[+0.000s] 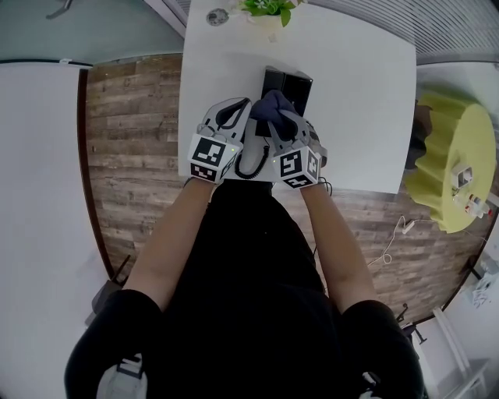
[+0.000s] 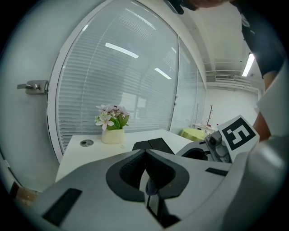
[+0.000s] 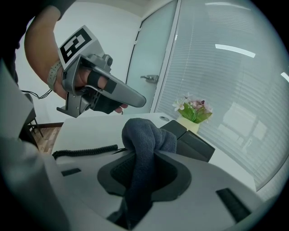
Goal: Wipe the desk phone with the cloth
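The black desk phone [image 1: 287, 81] stands on the white table [image 1: 366, 109], just beyond both grippers; it also shows in the left gripper view [image 2: 153, 145] and the right gripper view [image 3: 195, 143]. My right gripper [image 1: 277, 115] [image 3: 141, 168] is shut on a dark blue cloth [image 1: 270, 104] [image 3: 143, 135], which bunches above the jaws and hangs near the phone's near edge. My left gripper [image 1: 242, 105] [image 2: 145, 157] is beside it on the left, jaws shut with nothing seen between them, raised over the table [image 3: 134, 100]. A coiled black cord [image 1: 249, 173] [image 3: 86, 151] lies under the grippers.
A pot of flowers [image 1: 269, 9] [image 2: 112, 124] [image 3: 192, 113] and a round cable grommet [image 1: 217, 16] sit at the table's far edge, against a glass wall with blinds. A yellow round table [image 1: 456, 164] stands to the right. The floor is wood.
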Demonstrator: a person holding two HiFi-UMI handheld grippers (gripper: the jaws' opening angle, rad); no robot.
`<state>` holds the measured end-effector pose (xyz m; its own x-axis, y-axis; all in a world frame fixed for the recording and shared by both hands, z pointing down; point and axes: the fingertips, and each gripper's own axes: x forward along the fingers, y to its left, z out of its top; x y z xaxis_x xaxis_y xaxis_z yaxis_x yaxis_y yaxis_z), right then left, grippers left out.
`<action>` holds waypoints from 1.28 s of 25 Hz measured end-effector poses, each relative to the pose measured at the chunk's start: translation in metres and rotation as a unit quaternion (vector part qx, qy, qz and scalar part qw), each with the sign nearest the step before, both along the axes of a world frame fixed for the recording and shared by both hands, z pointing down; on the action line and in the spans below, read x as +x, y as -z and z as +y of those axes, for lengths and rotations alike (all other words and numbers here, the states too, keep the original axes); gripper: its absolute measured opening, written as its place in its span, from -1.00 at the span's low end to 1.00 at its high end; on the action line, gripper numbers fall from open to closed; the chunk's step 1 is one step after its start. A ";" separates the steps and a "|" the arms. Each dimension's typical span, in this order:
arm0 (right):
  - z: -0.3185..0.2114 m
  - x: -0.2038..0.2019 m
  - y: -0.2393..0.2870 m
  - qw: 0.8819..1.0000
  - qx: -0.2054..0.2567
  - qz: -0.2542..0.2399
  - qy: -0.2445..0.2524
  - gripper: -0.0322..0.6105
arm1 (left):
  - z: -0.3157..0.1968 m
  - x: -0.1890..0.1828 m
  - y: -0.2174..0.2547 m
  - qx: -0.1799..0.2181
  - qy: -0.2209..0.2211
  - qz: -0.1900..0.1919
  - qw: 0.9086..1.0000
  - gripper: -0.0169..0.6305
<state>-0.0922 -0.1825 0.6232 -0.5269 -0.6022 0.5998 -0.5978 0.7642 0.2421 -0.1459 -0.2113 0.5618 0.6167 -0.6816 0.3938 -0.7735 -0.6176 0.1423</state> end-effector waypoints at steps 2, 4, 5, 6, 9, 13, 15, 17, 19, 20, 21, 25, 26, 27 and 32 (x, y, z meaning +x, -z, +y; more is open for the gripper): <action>0.005 0.000 -0.002 1.000 -0.001 0.000 0.002 -0.60 | 0.006 0.002 -0.003 -0.002 0.000 -0.001 1.000 -0.91; 0.011 -0.001 -0.005 1.000 -0.003 0.000 0.005 -0.60 | 0.011 0.003 -0.006 -0.004 -0.001 -0.002 1.000 -0.91; 0.014 -0.001 -0.006 1.000 -0.004 0.000 0.006 -0.60 | 0.014 0.003 -0.007 -0.006 -0.001 -0.002 1.000 -0.91; 0.017 -0.001 -0.008 1.000 -0.006 0.001 0.008 -0.60 | 0.017 0.004 -0.009 -0.008 -0.001 -0.003 1.000 -0.91; 0.026 -0.002 -0.012 1.000 -0.009 0.002 0.014 -0.60 | 0.024 0.004 -0.014 -0.012 0.000 -0.005 1.000 -0.91; 0.038 -0.003 -0.018 1.000 -0.016 0.004 0.022 -0.60 | 0.035 0.006 -0.019 -0.017 0.000 -0.008 1.000 -0.91; 0.045 -0.003 -0.020 0.999 -0.019 0.005 0.027 -0.60 | 0.041 0.007 -0.021 -0.019 0.000 -0.009 1.000 -0.91; 0.051 -0.004 -0.023 0.999 -0.021 0.007 0.031 -0.60 | 0.046 0.008 -0.023 -0.020 -0.001 -0.011 1.000 -0.91; 0.057 -0.004 -0.027 0.999 -0.026 0.008 0.036 -0.60 | 0.051 0.009 -0.025 -0.021 -0.002 -0.012 1.000 -0.91; 0.060 -0.005 -0.028 0.999 -0.029 0.010 0.038 -0.60 | 0.053 0.009 -0.025 -0.021 -0.002 -0.013 1.000 -0.91; 0.063 -0.005 -0.030 0.998 -0.034 0.012 0.042 -0.60 | 0.055 0.009 -0.026 -0.021 -0.001 -0.013 1.000 -0.91; 0.080 -0.005 -0.037 0.995 -0.070 0.022 0.062 -0.60 | 0.064 0.010 -0.023 -0.022 -0.003 -0.015 1.000 -0.91; 0.083 -0.004 -0.040 0.994 -0.083 0.022 0.066 -0.60 | 0.066 0.009 -0.021 -0.021 -0.003 -0.015 1.000 -0.91; 0.085 -0.004 -0.041 0.993 -0.094 0.020 0.066 -0.60 | 0.066 0.009 -0.020 -0.020 -0.002 -0.015 1.000 -0.91; 0.090 0.001 -0.035 0.991 -0.104 0.033 0.075 -0.60 | 0.067 0.008 -0.005 -0.008 -0.001 -0.018 1.000 -0.91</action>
<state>-0.0909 -0.0927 0.6585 -0.5564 -0.3803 0.7388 -0.4619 0.8806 0.1055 -0.1379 -0.1446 0.5664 0.6025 -0.6744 0.4269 -0.7776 -0.6165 0.1236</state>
